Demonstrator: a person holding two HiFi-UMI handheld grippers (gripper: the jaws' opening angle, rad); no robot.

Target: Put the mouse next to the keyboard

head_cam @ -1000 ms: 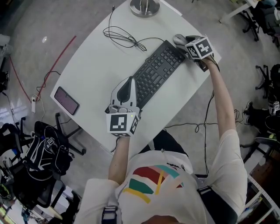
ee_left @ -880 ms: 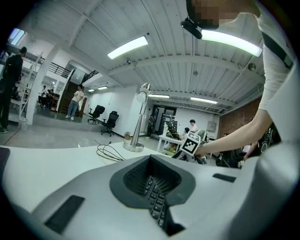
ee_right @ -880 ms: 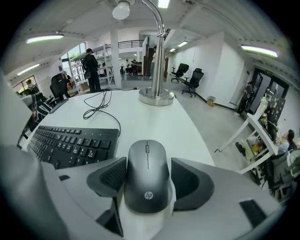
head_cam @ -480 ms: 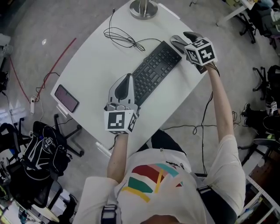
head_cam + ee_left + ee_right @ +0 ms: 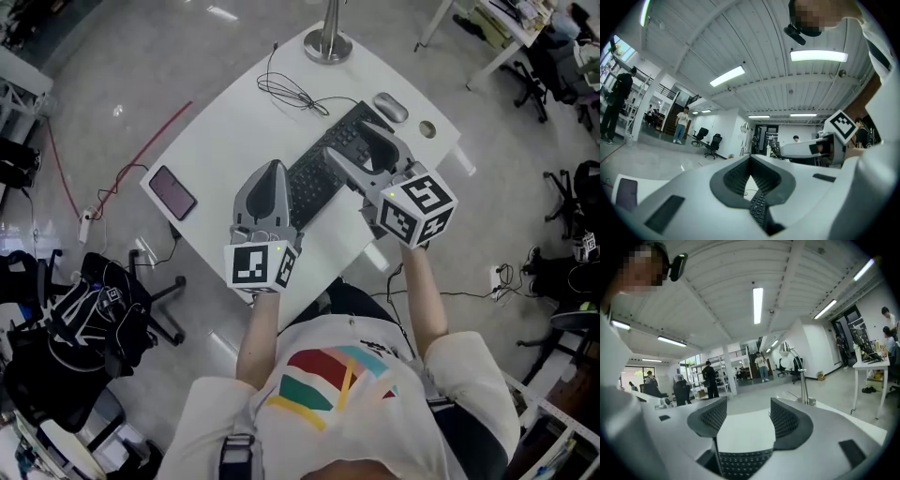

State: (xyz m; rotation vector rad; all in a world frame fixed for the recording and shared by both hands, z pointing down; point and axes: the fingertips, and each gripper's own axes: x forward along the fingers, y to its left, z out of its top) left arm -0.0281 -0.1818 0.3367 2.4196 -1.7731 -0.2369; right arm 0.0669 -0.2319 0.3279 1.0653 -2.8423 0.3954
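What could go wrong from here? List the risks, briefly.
1. The right gripper, open, hangs just over the keyboard. If it dips, it could press keys or shove the keyboard into the mouse.
2. The mouse lies not far from the edge of the table, so a nudge might send it off.
3. The loose cable coiled by the keyboard's far end could snag a gripper reaching there.

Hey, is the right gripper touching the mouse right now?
Apart. In the head view the mouse lies on the table past the keyboard, clear of the right gripper, whose open jaws hold nothing.
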